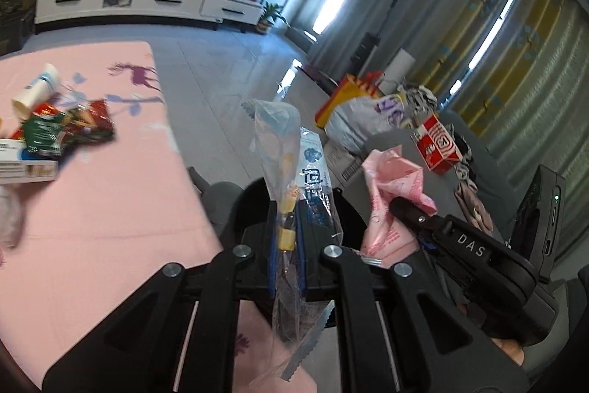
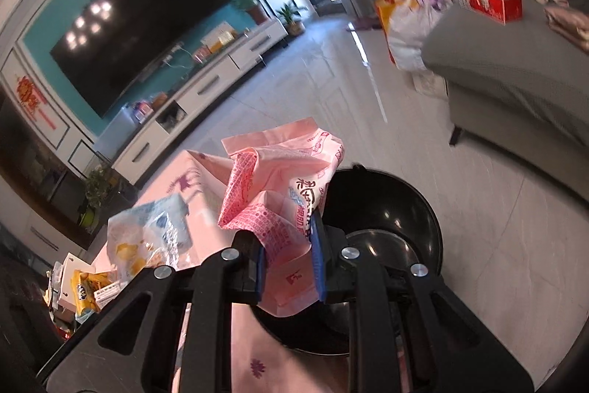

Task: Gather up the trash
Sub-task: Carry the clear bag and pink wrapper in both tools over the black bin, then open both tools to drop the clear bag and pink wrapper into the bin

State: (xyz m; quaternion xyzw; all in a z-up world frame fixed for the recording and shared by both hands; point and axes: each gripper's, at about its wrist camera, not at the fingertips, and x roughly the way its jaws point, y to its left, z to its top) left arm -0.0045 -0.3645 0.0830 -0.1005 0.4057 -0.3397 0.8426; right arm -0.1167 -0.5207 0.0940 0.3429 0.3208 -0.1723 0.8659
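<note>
The right gripper [image 1: 401,205] carries the white letters "DAS"; print on the wrappers is too blurred to read.

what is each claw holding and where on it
Left claw: clear snack wrapper, pinched near its lower middle. Right claw: crumpled pink wrapper, pinched near its lower end.

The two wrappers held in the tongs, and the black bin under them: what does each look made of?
Clear wrapper in the left tongs: thin transparent plastic film; its contents show through and the edge is serrated. Pink wrapper in the right tongs: printed sheet that holds sharp creases, either plastic or coated paper. Bin: probably hard glossy plastic, with bright reflections inside.
</note>
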